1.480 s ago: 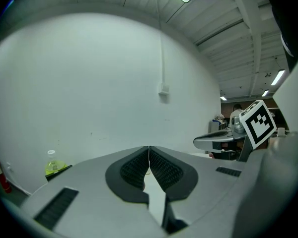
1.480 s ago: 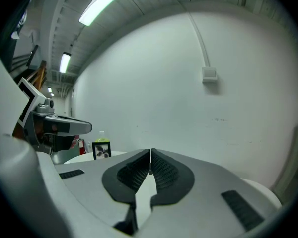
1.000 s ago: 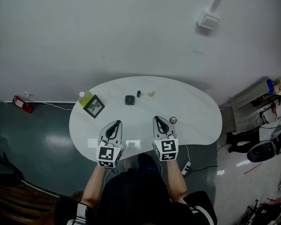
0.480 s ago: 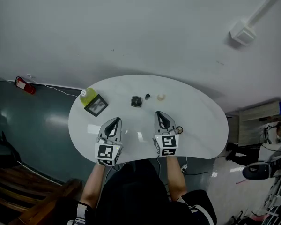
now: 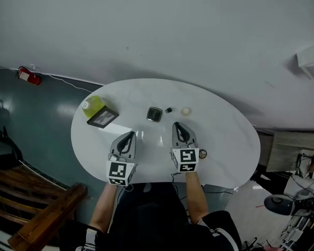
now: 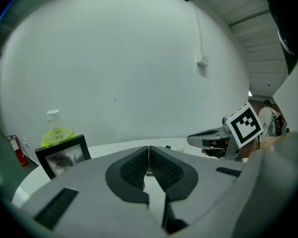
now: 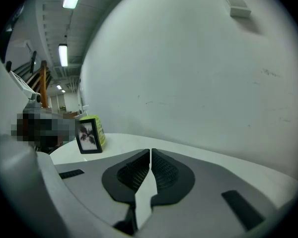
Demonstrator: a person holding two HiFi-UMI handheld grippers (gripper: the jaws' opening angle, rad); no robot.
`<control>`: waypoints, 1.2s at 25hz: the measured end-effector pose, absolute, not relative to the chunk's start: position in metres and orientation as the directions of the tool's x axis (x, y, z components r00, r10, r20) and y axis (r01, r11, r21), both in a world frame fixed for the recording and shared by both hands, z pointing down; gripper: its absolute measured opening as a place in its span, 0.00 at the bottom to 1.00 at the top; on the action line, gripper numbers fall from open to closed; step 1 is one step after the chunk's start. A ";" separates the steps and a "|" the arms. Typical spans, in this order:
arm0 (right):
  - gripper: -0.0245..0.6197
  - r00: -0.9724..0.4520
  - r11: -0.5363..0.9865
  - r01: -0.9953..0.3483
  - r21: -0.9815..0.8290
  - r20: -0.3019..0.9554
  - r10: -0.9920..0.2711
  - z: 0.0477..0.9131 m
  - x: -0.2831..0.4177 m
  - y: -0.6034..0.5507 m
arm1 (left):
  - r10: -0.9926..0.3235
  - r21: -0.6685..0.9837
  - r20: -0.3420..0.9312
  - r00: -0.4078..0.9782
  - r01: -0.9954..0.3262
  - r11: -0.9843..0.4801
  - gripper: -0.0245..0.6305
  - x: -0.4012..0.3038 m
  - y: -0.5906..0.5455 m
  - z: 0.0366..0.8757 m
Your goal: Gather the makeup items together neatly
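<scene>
White glossy oval bench (image 5: 225, 140) carries a black square compact (image 5: 154, 114) and a cream round pot (image 5: 186, 110), apart. My left gripper (image 5: 130, 135) and right gripper (image 5: 177, 125) hover clenched and empty. Gathering looks unstarted, so I must open one first.

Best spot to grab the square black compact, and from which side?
I'd take the square compact across two opposite straight edges, from above: it lies flat and low on the table, leaving little side wall. Open the shut right gripper first.
</scene>
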State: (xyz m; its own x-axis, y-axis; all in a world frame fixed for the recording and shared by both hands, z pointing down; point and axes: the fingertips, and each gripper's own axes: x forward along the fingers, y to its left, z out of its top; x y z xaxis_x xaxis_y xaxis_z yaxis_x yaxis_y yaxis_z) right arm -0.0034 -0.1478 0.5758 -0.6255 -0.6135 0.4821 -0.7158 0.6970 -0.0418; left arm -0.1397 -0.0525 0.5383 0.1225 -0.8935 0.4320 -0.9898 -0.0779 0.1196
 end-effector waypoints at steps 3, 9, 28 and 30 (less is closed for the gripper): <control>0.09 -0.631 0.705 -0.707 -0.057 0.502 -0.591 0.591 -0.007 -0.157 | -0.883 0.127 0.457 0.109 -0.990 -0.056 0.07 -0.143 -0.060 0.551; 0.10 -0.653 0.715 -0.693 -0.092 0.499 -0.569 0.610 -0.019 -0.176 | -0.865 0.145 0.491 0.104 -0.989 -0.037 0.07 -0.144 -0.070 0.569; 0.23 -0.614 0.729 -0.682 -0.056 0.585 -0.530 0.659 -0.044 -0.210 | -0.840 0.159 0.536 0.084 -0.987 0.002 0.07 -0.154 -0.083 0.588; 0.21 -0.608 0.727 -0.685 -0.048 0.587 -0.534 0.660 -0.044 -0.211 | -0.838 0.160 0.538 0.086 -0.987 0.001 0.07 -0.154 -0.082 0.590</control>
State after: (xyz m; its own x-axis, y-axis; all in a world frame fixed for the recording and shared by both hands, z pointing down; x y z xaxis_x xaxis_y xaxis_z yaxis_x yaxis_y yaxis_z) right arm -0.0437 -0.2110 0.6603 -0.6082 -0.5343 0.5870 -0.6851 0.7268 -0.0483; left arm -0.1544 -0.0824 0.5896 0.0859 -0.8384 0.5382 -0.9872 0.0014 0.1597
